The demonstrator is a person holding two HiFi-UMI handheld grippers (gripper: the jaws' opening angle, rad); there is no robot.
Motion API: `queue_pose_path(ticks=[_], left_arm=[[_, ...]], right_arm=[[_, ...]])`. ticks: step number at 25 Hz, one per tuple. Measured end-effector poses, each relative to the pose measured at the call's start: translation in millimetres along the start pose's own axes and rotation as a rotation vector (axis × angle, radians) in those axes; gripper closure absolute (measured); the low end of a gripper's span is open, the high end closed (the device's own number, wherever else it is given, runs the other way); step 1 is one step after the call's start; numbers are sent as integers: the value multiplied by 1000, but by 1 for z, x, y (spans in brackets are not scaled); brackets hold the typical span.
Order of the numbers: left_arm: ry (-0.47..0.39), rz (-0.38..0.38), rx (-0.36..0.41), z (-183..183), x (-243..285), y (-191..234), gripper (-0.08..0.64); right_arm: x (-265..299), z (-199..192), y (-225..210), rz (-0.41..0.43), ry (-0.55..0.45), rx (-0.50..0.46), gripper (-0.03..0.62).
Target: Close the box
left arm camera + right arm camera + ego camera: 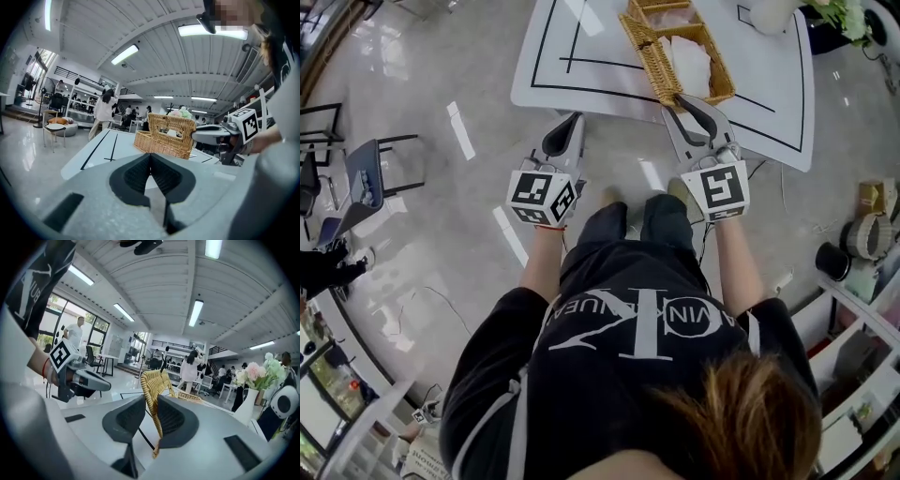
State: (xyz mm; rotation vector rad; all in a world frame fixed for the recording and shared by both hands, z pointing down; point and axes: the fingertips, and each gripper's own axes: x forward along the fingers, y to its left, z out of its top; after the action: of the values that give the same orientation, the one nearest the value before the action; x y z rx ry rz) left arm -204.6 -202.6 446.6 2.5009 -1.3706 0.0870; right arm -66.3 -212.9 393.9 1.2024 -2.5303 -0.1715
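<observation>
A wicker box (698, 70) with white tissue inside sits on the white table (581, 42), its lid (652, 56) raised on edge along its left side. My right gripper (689, 105) reaches over the table's near edge and is shut on the near end of that lid (154, 385), which runs up between the two pads. My left gripper (575, 120) hangs shut and empty just off the table's front edge, left of the box. In the left gripper view the box (161, 144) stands ahead with its lid (171, 124) upright, and the right gripper (208, 136) is at its right end.
Black lines mark the table top. A white vase with flowers (255, 376) stands at the table's far right corner. A chair (366, 173) is on the floor to the left, and shelves with tape rolls (862, 239) are at the right. People stand far back in the room.
</observation>
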Motion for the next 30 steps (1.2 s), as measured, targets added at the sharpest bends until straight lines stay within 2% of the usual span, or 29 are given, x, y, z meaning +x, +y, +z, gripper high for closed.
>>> queue_pose_path(ticks=[7, 18, 30], left_arm=[[-18, 7, -9, 13, 25, -28, 549], [-26, 2, 4, 30, 61, -56, 549], [-28, 28, -14, 33, 86, -63, 549]], right_arm=[[-14, 2, -31, 29, -40, 56, 548], [-27, -11, -71, 50, -35, 140, 505], [-32, -37, -97, 87, -22, 277, 472]])
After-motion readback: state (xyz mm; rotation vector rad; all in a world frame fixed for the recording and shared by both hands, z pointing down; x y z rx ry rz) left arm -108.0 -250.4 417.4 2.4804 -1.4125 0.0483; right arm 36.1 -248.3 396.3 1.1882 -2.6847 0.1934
